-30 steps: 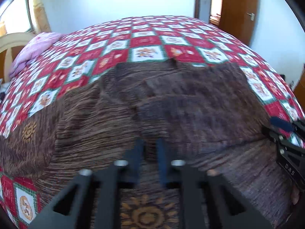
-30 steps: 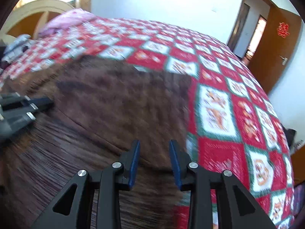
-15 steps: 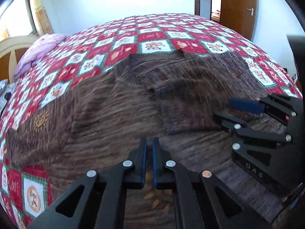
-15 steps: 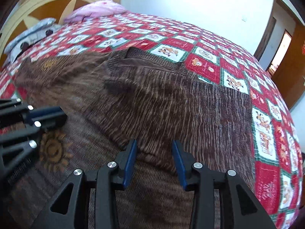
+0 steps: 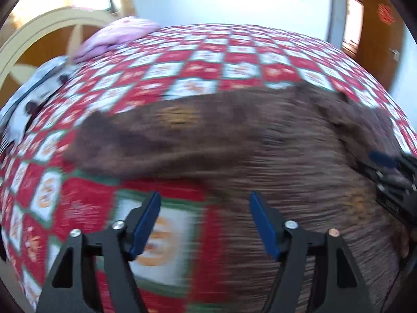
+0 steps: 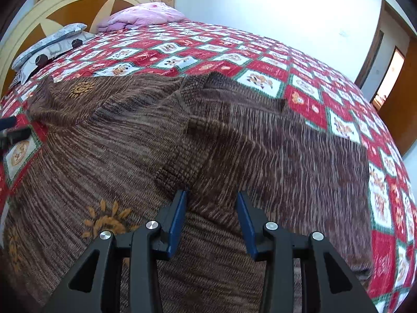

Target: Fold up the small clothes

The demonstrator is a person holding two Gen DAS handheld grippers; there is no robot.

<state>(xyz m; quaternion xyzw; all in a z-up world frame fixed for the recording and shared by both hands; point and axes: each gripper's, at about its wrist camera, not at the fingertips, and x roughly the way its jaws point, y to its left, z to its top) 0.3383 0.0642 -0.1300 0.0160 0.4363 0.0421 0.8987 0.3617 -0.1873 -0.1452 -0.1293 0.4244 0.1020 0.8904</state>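
We have the brown striped knit sweater with orange sun motifs (image 6: 213,140) lying spread on the red, white and green patchwork quilt (image 6: 307,96), its right sleeve already folded across the body and its left sleeve (image 5: 125,140) stretched out flat towards the headboard side. Our left gripper (image 5: 204,221) has just been opening; its jaws now stand spread with nothing between them, over bare quilt just beside the sweater's left edge. Our right gripper (image 6: 211,219) hovers over the folded sleeve near the sweater's middle, jaws partly apart, pinching nothing that we can see. We judge the left sleeve is next. The risk is that our left view is badly blurred, so we may close on quilt together with the knit, or on quilt alone. The loose knit may also drag and pull the finished fold askew if our right gripper does not steady it.
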